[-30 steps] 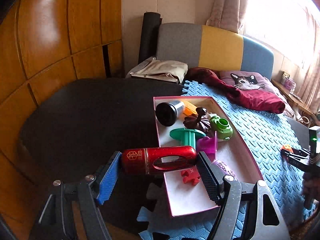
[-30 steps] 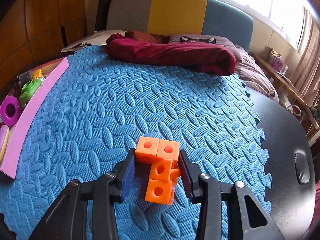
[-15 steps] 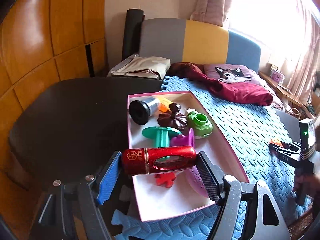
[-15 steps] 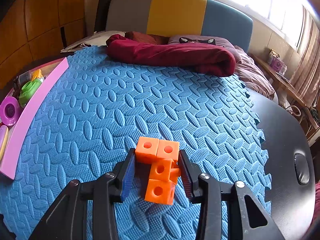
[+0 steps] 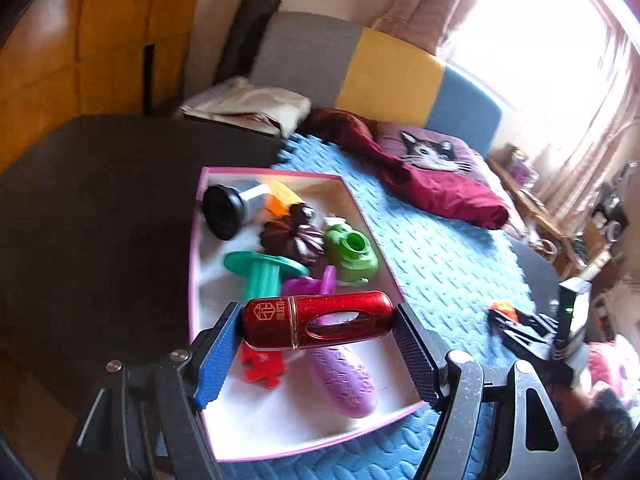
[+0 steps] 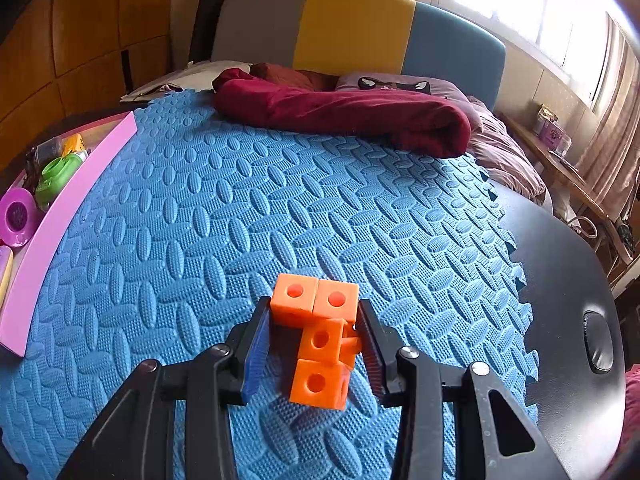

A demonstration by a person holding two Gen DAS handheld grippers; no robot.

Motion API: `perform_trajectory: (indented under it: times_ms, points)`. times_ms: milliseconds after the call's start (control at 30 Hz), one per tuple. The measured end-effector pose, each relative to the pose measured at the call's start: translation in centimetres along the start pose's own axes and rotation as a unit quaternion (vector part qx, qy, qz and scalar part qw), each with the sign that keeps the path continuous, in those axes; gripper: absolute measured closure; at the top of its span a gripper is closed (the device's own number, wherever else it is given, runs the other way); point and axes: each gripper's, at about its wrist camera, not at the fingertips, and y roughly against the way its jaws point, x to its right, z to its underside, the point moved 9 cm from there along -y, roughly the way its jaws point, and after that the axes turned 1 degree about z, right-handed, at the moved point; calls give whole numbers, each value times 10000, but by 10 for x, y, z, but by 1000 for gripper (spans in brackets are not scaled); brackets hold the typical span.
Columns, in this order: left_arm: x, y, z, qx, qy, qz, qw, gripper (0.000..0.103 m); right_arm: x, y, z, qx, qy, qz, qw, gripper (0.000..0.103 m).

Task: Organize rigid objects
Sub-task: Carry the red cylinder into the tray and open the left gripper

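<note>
Red canister [image 5: 318, 321] in L claw [image 5: 316, 356], now over pink tray [image 5: 195, 264]

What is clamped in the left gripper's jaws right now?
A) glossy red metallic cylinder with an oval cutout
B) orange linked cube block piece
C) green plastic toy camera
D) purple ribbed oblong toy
A: in the left wrist view the glossy red metallic cylinder spans the left gripper end to end between the jaws, above the pink-rimmed tray; the orange linked cube block piece sits in the right gripper.

red canister [image 5: 320, 322]: glossy metallic | mat [image 6: 240, 216]: embossed matt foam | orange blocks [image 6: 320, 336]: smooth plastic | wall panels [image 5: 80, 40]: glossy wood
</note>
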Motion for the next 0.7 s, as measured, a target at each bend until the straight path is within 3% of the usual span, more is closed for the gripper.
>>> perform_trajectory:
  times_ms: [167, 333, 533, 700]
  points:
    - [25, -17, -4, -138, -230, 222, 9994, 28, 0, 0, -1, 5, 18, 6, 10000, 62]
    - [59, -44, 0, -402, -919, 368, 9943, 28, 0, 0, -1, 17, 82, 35, 10000, 62]
    - [57, -83, 11, -750, -1341, 93, 9881, 27, -1, 0, -2, 26, 145, 55, 9999, 62]
    - [45, -92, 11, -652, -1252, -95, 9899, 26, -1, 0, -2, 31, 163, 59, 9998, 62]
